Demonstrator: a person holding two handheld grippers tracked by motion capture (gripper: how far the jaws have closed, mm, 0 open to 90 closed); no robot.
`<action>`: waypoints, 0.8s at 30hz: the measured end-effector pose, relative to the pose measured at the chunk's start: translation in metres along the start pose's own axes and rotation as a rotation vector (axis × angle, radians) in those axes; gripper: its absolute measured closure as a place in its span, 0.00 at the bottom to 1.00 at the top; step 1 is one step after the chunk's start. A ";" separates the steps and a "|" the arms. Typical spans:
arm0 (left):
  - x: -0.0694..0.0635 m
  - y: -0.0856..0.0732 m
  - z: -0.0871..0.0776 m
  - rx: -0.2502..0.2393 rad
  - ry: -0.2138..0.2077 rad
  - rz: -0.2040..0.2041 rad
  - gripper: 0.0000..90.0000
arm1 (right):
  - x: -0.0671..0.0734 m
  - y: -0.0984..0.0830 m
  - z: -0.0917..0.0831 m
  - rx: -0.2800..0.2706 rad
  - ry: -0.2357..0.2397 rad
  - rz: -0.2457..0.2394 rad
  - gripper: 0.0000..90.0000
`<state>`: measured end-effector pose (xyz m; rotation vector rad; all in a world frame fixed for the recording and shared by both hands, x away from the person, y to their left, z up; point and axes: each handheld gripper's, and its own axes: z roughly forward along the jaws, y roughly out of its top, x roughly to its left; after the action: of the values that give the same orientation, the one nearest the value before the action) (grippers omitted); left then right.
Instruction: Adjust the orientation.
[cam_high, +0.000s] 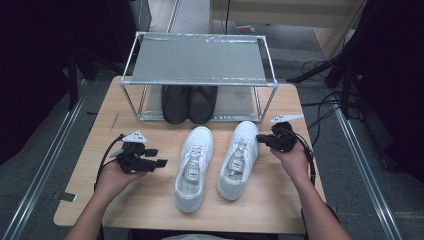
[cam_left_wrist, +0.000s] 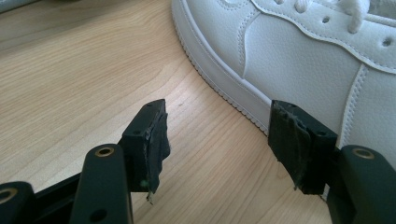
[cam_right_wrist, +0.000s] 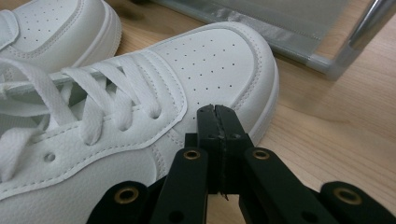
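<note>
sneakers (cam_high: 216, 160) side by side mid-table | rack (cam_high: 199, 75) behind | dark shoes (cam_high: 189, 103) inside rack

Item count, table area:

- White sneakers (cam_high: 196, 167): two, side by side on the table top, toes toward the rack. Laces are fitted on both.
- Dark shoes (cam_high: 189, 103): two, on the lower shelf of the rack; the shadow there makes colour and type hard to confirm, so they appear to be one pair.
- Metal rack (cam_high: 200, 60): one, with two shelves, upper and lower.
- Handheld grippers: two, the left gripper (cam_high: 153, 161) and the right gripper (cam_high: 260, 139), one per hand, each with two black jaws.
- Hands: two.
- Wooden table (cam_high: 150, 200): one.
</note>
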<state>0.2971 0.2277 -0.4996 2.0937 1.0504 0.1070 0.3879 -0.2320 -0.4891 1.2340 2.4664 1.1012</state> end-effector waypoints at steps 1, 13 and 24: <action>0.000 0.000 0.000 -0.001 -0.002 -0.001 0.43 | 0.000 0.001 0.002 -0.002 0.006 -0.004 1.00; -0.002 -0.003 -0.002 -0.003 -0.002 -0.008 0.43 | 0.004 0.012 0.015 -0.011 0.040 -0.024 1.00; -0.004 -0.003 0.000 -0.002 -0.008 0.000 0.43 | 0.009 0.019 0.024 -0.011 0.058 -0.051 1.00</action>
<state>0.2928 0.2259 -0.5002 2.0907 1.0459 0.0996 0.4048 -0.2047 -0.4915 1.1449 2.5155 1.1510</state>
